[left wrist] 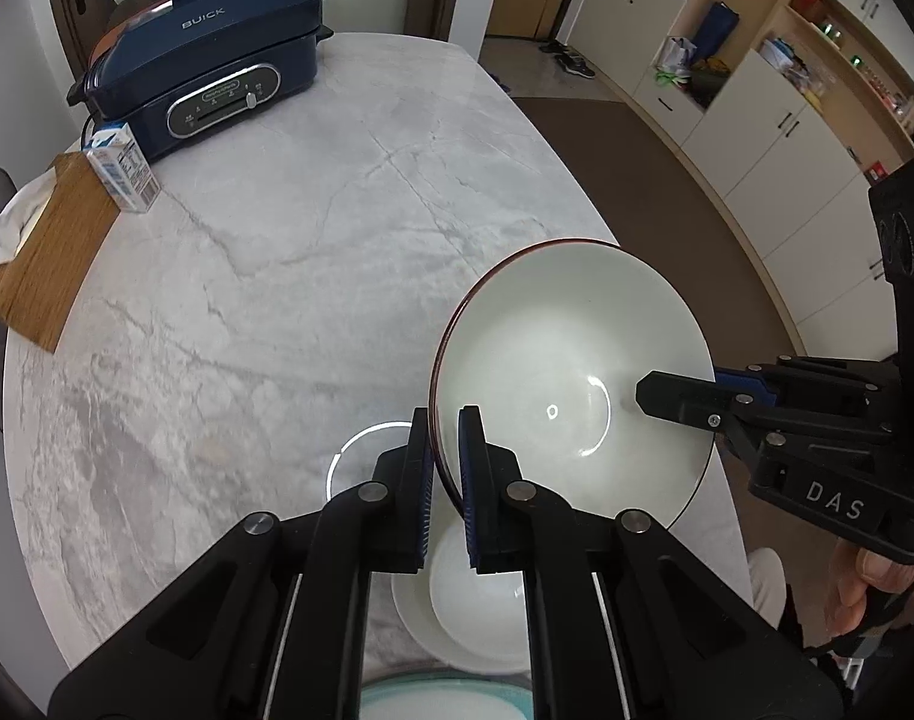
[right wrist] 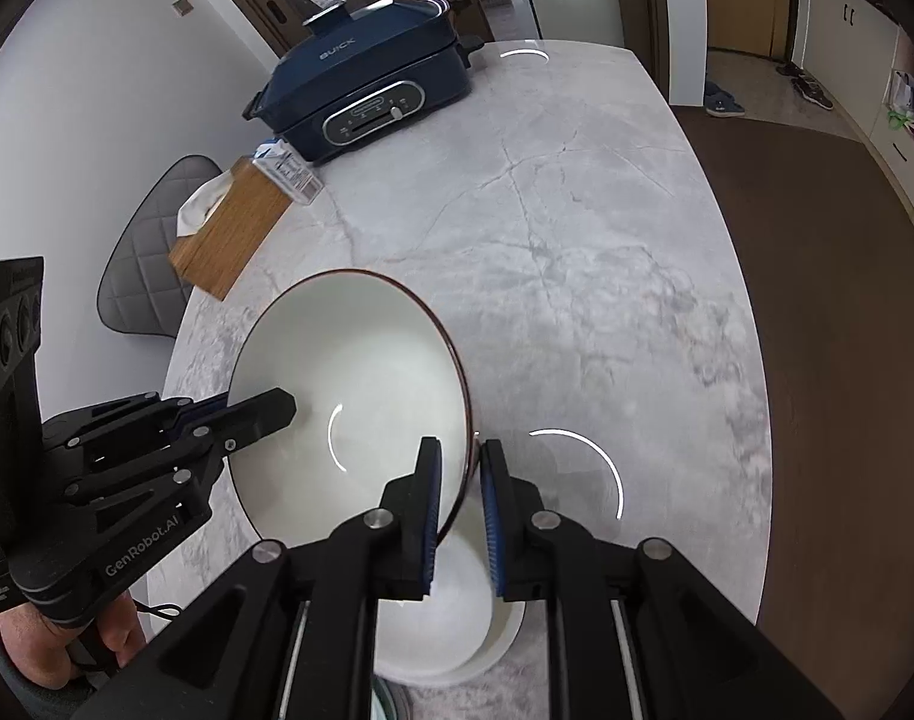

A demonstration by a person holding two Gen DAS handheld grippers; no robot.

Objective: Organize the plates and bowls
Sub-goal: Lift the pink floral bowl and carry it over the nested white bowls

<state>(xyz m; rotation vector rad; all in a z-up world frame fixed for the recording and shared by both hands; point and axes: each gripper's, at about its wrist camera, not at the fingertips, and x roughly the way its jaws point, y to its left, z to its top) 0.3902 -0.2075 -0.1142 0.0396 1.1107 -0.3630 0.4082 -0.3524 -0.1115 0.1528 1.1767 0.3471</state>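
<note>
A white bowl with a dark red rim (left wrist: 553, 360) (right wrist: 366, 360) hangs tilted above the marble table, held from both sides. My left gripper (left wrist: 443, 438) is shut on its near-left rim. My right gripper (right wrist: 460, 468) is shut on the opposite rim; it also shows in the left wrist view (left wrist: 685, 402), and the left gripper shows in the right wrist view (right wrist: 258, 414). Below the bowl lies a stack of white plates (left wrist: 475, 618) (right wrist: 450, 618). A pale teal plate (left wrist: 444, 699) sits at the near edge.
A dark blue electric cooker (left wrist: 210, 60) (right wrist: 372, 90) stands at the far left of the table (left wrist: 306, 252). A wooden tissue box (left wrist: 48, 252) (right wrist: 228, 234) and a small carton (left wrist: 123, 168) sit beside it. A grey chair (right wrist: 144, 258) stands left; cabinets (left wrist: 757, 138) line the right.
</note>
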